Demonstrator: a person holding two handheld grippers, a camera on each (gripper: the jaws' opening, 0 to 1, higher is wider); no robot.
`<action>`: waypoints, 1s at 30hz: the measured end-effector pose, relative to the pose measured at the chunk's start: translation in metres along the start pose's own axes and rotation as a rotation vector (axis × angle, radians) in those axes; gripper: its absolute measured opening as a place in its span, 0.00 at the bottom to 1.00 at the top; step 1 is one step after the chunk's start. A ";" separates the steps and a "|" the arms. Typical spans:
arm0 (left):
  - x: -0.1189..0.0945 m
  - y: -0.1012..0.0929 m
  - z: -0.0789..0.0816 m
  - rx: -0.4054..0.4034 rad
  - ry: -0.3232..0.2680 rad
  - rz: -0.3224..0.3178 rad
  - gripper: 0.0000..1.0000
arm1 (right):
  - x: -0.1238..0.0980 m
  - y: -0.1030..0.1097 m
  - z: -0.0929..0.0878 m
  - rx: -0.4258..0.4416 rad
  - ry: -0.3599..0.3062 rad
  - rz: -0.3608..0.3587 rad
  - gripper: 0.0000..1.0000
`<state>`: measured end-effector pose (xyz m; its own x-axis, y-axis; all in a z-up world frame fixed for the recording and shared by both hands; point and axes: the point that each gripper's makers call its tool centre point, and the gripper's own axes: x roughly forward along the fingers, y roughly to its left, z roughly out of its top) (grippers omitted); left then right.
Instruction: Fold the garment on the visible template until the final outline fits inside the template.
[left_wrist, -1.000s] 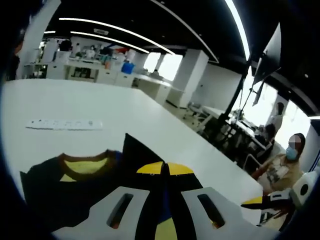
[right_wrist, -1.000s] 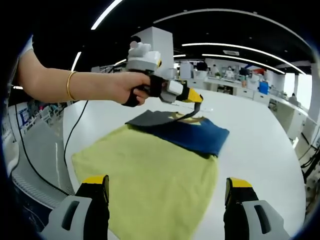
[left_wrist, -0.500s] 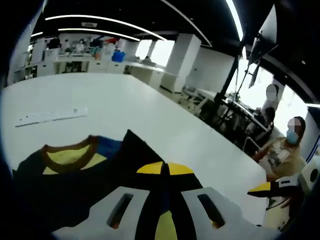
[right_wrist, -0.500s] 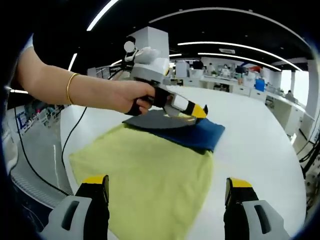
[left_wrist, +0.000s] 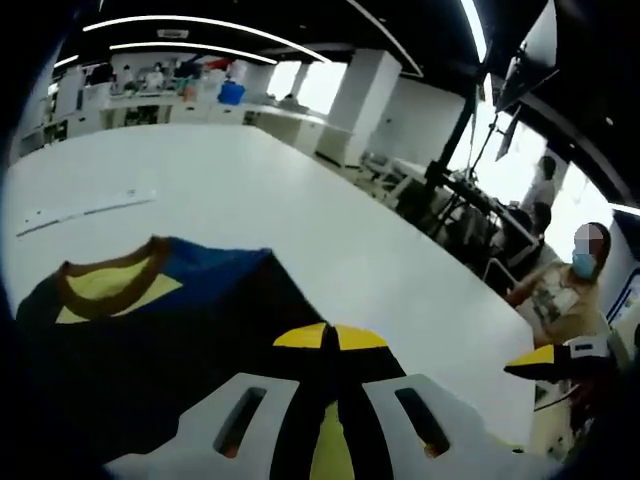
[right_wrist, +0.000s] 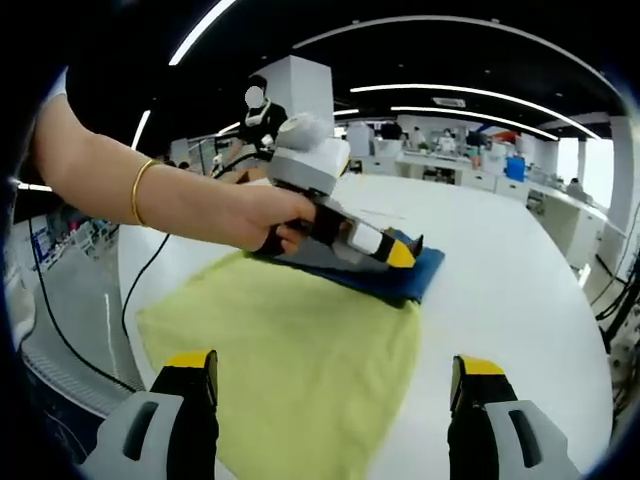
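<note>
One garment (right_wrist: 290, 350), yellow with a navy folded part, lies on the white table (right_wrist: 520, 290).
Left gripper (right_wrist: 385, 252), in a hand (right_wrist: 260, 215), is pinched shut on the navy fold; in the left gripper view its tips (left_wrist: 330, 338) meet on dark cloth, collar (left_wrist: 100, 285) nearby. Right gripper (right_wrist: 330, 385) hangs wide open over the yellow hem, holding nothing. Template can't be made out. No writing readable. Near edge is cut off.

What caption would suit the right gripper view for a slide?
Left gripper, shut on the dark garment, folds it over the yellow cloth while the right gripper waits open.
</note>
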<state>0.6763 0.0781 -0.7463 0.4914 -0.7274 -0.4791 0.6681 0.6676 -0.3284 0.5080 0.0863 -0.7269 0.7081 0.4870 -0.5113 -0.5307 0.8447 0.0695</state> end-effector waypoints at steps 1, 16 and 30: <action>0.001 -0.001 -0.002 0.006 0.001 -0.006 0.00 | 0.000 0.000 -0.001 0.002 0.002 0.001 0.96; -0.020 -0.016 -0.001 0.137 -0.068 -0.105 0.47 | -0.004 0.013 0.005 -0.001 -0.001 0.080 0.99; -0.086 0.017 0.014 0.206 -0.162 -0.080 0.89 | -0.011 0.019 0.020 -0.043 0.009 0.161 0.99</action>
<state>0.6529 0.1497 -0.6992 0.5046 -0.8032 -0.3166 0.7998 0.5730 -0.1790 0.4995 0.1018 -0.7032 0.6078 0.6134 -0.5043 -0.6567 0.7453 0.1152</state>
